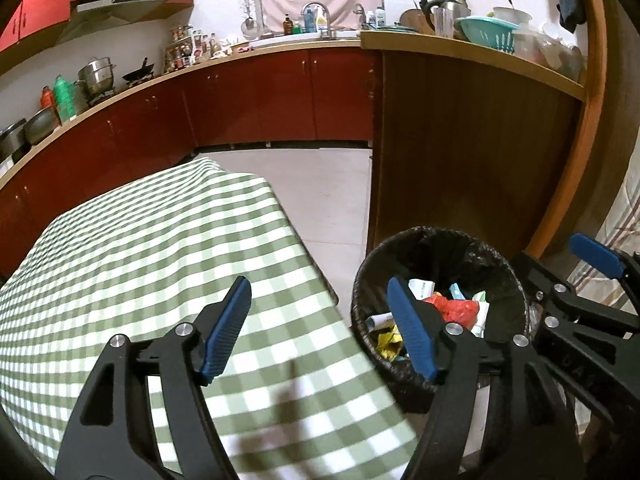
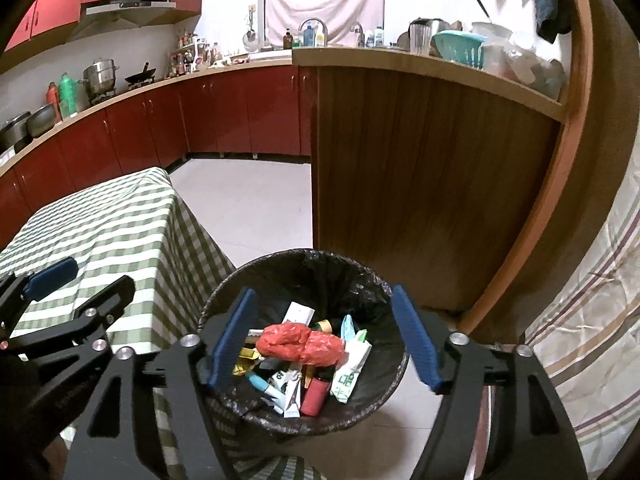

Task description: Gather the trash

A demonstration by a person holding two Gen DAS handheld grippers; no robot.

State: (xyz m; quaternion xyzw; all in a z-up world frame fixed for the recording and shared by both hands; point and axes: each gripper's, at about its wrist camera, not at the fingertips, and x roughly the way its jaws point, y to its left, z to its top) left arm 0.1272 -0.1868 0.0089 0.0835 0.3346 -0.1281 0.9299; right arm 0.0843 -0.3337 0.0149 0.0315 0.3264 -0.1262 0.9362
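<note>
1. The right gripper [image 2: 326, 334] had its jaws spread wide and held nothing; its blue pads [image 2: 230, 340] framed the mouth of the bin [image 2: 304, 258] from above, touching neither rim nor contents.
2. The left gripper [image 1: 322, 326] was likewise wide open and empty, poised over the edge of the checked cloth [image 1: 160, 240], its right pad overlapping the bin [image 1: 436, 236] in view.
3. Seen from the left wrist, the right gripper [image 1: 592, 256] sat just beside the bin's right side.
4. Seen from the right wrist, the left gripper [image 2: 52, 278] hovered over the cloth [image 2: 120, 220] to the left.
5. The trash [image 2: 300, 342] lay inside the black-lined bin: a crumpled red bag on top, with white cartons, a green-printed packet and yellow wrappers around it.
6. The bin stood on the floor [image 2: 248, 200], just beside the cloth-covered counter.
7. Behind it rose a wooden panel [image 2: 420, 180], and red cabinets [image 2: 240, 112] lined the far wall.
</note>
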